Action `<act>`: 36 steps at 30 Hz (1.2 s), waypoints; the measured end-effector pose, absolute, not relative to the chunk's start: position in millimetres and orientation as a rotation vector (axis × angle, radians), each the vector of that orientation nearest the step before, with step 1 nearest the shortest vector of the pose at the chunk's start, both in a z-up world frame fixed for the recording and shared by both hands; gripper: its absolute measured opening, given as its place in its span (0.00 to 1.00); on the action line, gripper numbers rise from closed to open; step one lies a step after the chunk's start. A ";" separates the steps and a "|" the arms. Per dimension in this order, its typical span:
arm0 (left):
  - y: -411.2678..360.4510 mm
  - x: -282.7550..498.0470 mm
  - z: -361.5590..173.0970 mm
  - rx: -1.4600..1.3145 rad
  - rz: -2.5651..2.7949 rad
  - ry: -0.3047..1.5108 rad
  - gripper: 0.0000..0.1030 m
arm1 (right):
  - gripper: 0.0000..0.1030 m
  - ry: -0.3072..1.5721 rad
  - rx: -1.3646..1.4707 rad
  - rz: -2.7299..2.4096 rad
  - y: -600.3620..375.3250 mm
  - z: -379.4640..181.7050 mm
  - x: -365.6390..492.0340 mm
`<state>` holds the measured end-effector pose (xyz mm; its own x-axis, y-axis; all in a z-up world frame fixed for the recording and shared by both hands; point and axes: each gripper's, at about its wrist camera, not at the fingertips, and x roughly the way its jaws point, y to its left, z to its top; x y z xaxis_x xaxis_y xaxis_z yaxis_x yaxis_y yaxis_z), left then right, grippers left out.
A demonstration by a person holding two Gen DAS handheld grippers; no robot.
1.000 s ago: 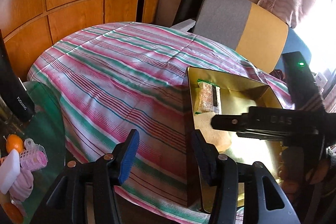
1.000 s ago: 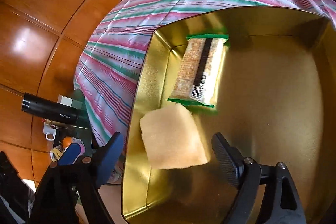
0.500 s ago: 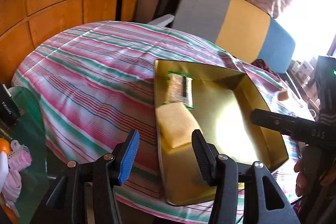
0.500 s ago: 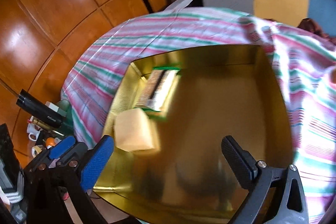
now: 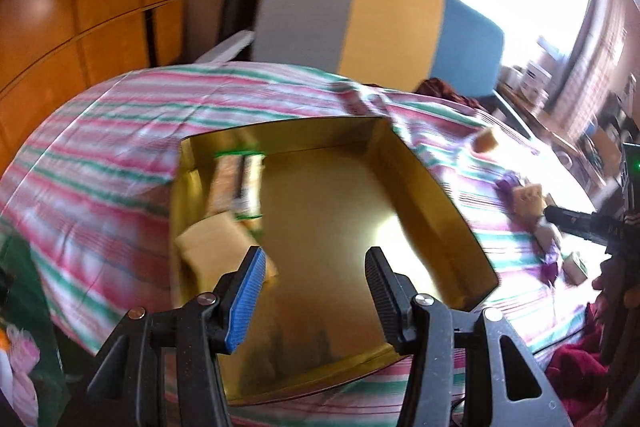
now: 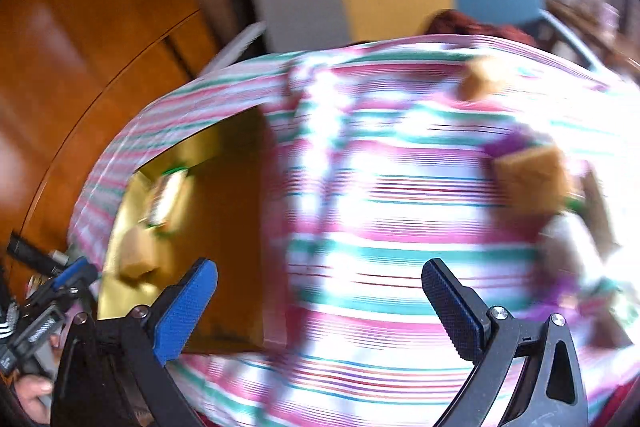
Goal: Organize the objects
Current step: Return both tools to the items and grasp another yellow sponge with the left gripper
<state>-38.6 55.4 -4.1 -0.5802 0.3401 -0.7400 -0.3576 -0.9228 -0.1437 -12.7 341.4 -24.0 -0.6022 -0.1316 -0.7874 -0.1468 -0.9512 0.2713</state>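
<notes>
Gold tray (image 5: 424, 187) sits on the striped desk (image 5: 100, 155), sponge (image 5: 216, 239) and snack bar (image 5: 240, 183) inside. Left gripper (image 5: 312, 291) is partly spread and empty, right gripper (image 6: 320, 307) is wide, nothing in it.

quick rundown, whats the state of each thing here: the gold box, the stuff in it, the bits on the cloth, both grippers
gold box: open, no lid on it, on the striped cloth
snack bar: lying flat inside the box
yellow sponge: inside the box, against its wall
tan block: loose on the cloth, outside the box
left gripper: part open, empty
right gripper: wide open, empty
</notes>
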 end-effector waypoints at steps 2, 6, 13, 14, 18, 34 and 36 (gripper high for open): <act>73.3 -38.0 -2.5 -1.153 2.453 0.063 0.51 | 1.00 0.530 -1.341 2.694 380.7 -22.7 5.6; 113.3 -33.6 -1.6 -1.140 2.367 0.128 0.52 | 1.00 0.591 -1.219 2.553 453.8 -18.3 43.5; 183.7 -17.7 -1.8 -1.113 2.215 0.245 0.58 | 1.00 0.821 -0.999 2.289 566.8 -18.8 109.9; 190.4 -15.9 -1.8 -1.112 2.198 0.253 0.58 | 1.00 0.867 -0.971 2.258 578.3 -21.9 118.3; 229.3 -11.9 -1.9 -1.110 2.125 0.293 0.68 | 1.00 1.034 -0.909 2.180 603.6 -40.1 139.1; 371.6 -59.8 -40.3 -1.358 1.844 0.050 0.90 | 1.00 1.223 -0.845 2.261 601.5 -47.5 138.8; 384.8 -67.1 -45.6 -1.381 1.833 0.009 0.96 | 1.00 1.231 -0.853 2.270 601.5 -48.7 138.1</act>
